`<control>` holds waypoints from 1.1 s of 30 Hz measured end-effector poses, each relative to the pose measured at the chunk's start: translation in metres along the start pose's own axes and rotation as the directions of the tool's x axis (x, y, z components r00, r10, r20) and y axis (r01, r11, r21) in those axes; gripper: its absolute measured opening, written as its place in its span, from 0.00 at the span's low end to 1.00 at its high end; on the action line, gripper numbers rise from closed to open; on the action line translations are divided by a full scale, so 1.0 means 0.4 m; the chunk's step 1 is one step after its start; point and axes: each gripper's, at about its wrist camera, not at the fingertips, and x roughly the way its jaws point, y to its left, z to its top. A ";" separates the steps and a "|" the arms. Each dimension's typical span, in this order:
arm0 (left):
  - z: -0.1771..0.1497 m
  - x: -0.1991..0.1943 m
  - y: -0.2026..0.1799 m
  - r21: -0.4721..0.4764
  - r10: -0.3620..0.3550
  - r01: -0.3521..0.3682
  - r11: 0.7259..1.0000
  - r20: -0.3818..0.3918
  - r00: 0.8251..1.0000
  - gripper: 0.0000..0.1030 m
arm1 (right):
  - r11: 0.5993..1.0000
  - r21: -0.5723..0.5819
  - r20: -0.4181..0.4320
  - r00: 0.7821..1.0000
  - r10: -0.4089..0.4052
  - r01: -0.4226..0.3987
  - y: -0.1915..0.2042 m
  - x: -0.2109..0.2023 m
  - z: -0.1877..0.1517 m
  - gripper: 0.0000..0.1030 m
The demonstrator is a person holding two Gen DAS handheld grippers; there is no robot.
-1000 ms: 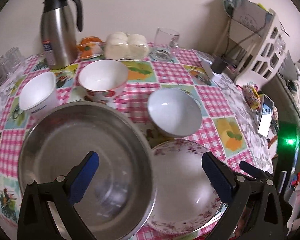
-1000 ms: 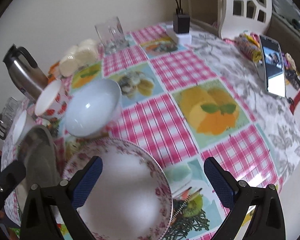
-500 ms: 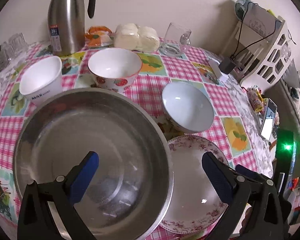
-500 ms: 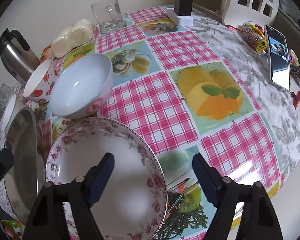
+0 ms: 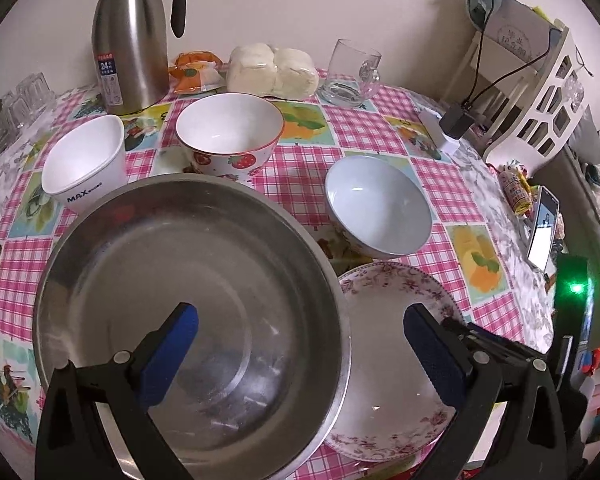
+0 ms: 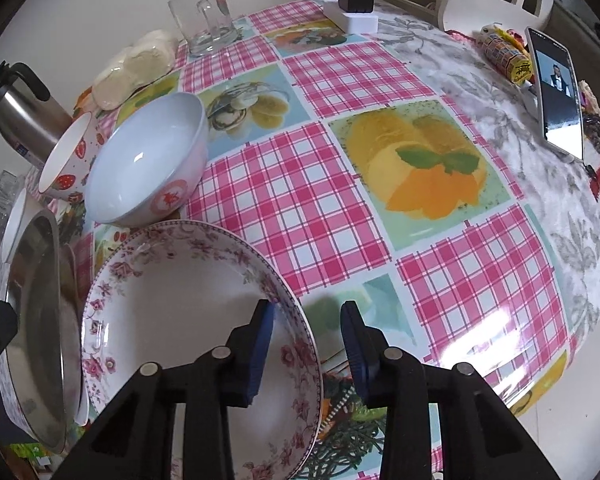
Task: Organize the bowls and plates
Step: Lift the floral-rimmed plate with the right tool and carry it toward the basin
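Note:
A floral-rimmed plate (image 6: pixel 172 312) lies at the table's near edge, also in the left wrist view (image 5: pixel 384 356). My right gripper (image 6: pixel 306 344) straddles its right rim, one finger inside and one outside, jaws narrowed but still apart from the rim. A large steel bowl (image 5: pixel 188 312) sits left of the plate, overlapping its edge; my left gripper (image 5: pixel 300 344) hovers open over both. A pale blue bowl (image 5: pixel 378 212) stands behind the plate. A strawberry bowl (image 5: pixel 230 132) and a white MAX cup (image 5: pixel 86 160) stand further back.
A steel thermos (image 5: pixel 130 36), wrapped buns (image 5: pixel 272 70), a snack packet (image 5: pixel 194 70) and a glass mug (image 5: pixel 352 72) line the back wall. A charger (image 5: pixel 454 124), white rack (image 5: pixel 540 100) and phone (image 6: pixel 560 92) are on the right. Glasses (image 5: pixel 16 104) stand far left.
My right gripper has narrowed from wide open and moved onto the plate's right rim. My left gripper has lifted slightly, staying open over the steel bowl.

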 end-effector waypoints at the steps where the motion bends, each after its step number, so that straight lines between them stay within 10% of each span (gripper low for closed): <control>1: -0.001 0.000 -0.002 0.004 0.001 -0.001 1.000 -0.001 1.000 0.99 | 1.000 0.010 0.005 1.000 -0.006 0.006 -0.005 -0.002 0.001 0.37; 17: -0.003 0.003 -0.087 0.070 -0.106 0.110 0.991 -0.059 0.993 0.79 | 0.978 0.183 0.046 0.993 -0.108 0.098 -0.163 -0.029 0.023 0.37; 33: -0.028 0.156 -0.240 0.132 -0.119 0.159 0.978 -0.271 0.955 0.57 | 0.957 0.280 0.059 0.994 -0.088 0.068 -0.264 -0.019 0.039 0.37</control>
